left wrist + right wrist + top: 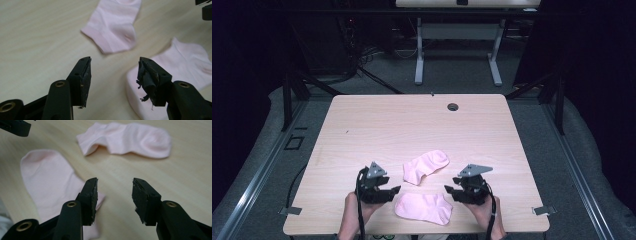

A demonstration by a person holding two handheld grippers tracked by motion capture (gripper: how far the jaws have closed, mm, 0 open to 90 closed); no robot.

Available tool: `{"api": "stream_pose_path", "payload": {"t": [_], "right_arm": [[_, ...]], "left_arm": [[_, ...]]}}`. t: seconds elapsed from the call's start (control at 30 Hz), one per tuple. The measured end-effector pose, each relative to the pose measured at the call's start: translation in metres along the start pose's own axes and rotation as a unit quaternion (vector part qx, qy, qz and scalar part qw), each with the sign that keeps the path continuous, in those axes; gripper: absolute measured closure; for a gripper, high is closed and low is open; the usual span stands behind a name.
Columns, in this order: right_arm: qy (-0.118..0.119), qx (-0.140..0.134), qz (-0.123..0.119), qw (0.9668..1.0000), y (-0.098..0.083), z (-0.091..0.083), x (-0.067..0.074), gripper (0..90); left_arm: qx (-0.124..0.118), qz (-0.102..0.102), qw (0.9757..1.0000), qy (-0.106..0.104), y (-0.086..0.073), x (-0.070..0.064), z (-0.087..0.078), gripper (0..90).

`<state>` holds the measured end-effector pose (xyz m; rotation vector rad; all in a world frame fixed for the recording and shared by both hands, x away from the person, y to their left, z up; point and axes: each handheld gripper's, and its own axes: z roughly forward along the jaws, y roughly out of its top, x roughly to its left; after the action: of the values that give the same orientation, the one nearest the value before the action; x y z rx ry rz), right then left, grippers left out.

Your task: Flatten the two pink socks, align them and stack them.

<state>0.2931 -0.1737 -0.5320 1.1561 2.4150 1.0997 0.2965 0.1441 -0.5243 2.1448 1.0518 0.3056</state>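
Both hands come in from the table's (362, 125) near edge. Left gripper (393, 192) and right gripper (449, 190) point inward at each other, flanking the near pink sock (424, 208), w/ jaws apart, nothing gripped. Near sock lies flat btwn them; far pink sock (426, 166) lies just beyond, apart from it

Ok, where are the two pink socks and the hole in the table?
Near sock (424, 208), high view, its middle.
Far sock (426, 166), high view, its middle.
Hole (453, 107), high view, its dark centre.
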Motion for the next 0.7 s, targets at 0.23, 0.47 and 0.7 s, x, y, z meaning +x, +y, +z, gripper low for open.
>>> {"api": "stream_pose_path", "payload": {"t": [0.23, 0.47, 0.7], "right_arm": [[-0.023, 0.006, 0.035, 0.9991, 0.035, 0.032, -0.048, 53.9], [-0.032, 0.042, 0.043, 0.9977, 0.048, 0.068, -0.065, 54.9], [-0.034, 0.058, 0.049, 0.9966, 0.053, 0.083, -0.070, 59.0]], "left_arm": [[0.048, 0.018, 0.9987, -0.001, 0.043, 0.028, 0.046, 46.5], [0.083, 0.038, 0.9958, 0.001, 0.050, 0.032, 0.083, 51.9], [0.088, 0.050, 0.9948, 0.005, 0.050, 0.034, 0.096, 57.6]]}}
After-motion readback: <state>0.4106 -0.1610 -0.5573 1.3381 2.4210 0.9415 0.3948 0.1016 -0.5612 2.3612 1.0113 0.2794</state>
